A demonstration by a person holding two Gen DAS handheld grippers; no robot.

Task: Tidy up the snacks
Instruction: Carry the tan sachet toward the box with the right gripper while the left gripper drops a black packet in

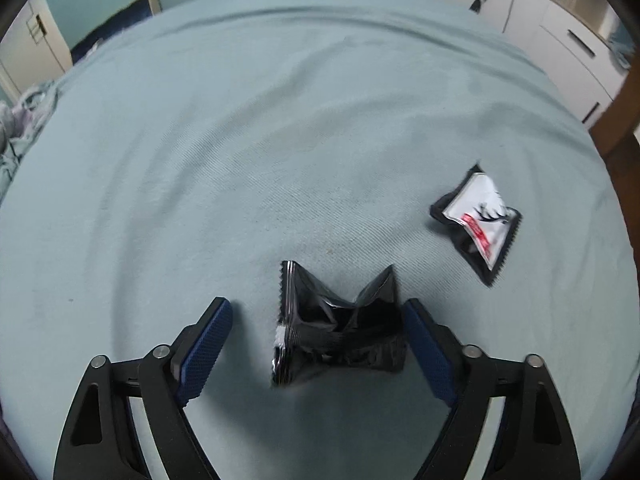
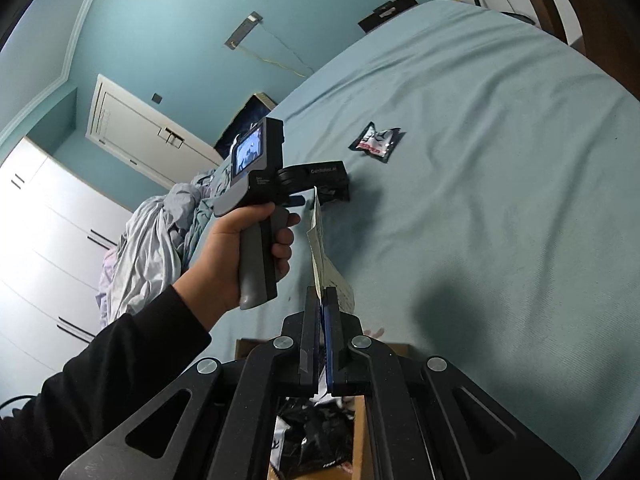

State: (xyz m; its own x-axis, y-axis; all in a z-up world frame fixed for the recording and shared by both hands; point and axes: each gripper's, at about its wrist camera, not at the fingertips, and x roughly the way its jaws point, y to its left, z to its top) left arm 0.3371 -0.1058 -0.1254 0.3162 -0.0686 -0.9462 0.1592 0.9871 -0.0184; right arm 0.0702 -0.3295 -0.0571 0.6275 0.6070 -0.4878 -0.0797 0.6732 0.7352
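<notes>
Snacks first: your left tool (image 1: 318, 344) stands apart around the crumpled black foil snack packet (image 1: 340, 332) on the pale blue bed (image 1: 280, 140); centre before squeezing. Your right tool (image 2: 322, 300) is clamped on what looks like a white paper flap (image 2: 320, 248).

You are working over a pale blue-green bedsheet (image 1: 280, 140) showing a fine diagonal weave. The crumpled snack packet (image 1: 340, 332) is showing glossy black. The second packet (image 1: 478, 220) is showing white with a black border, black antler-like print and a red stripe. Your left gripper (image 1: 316, 344) is showing black arms and blue dimpled pads (image 1: 206, 344).
</notes>
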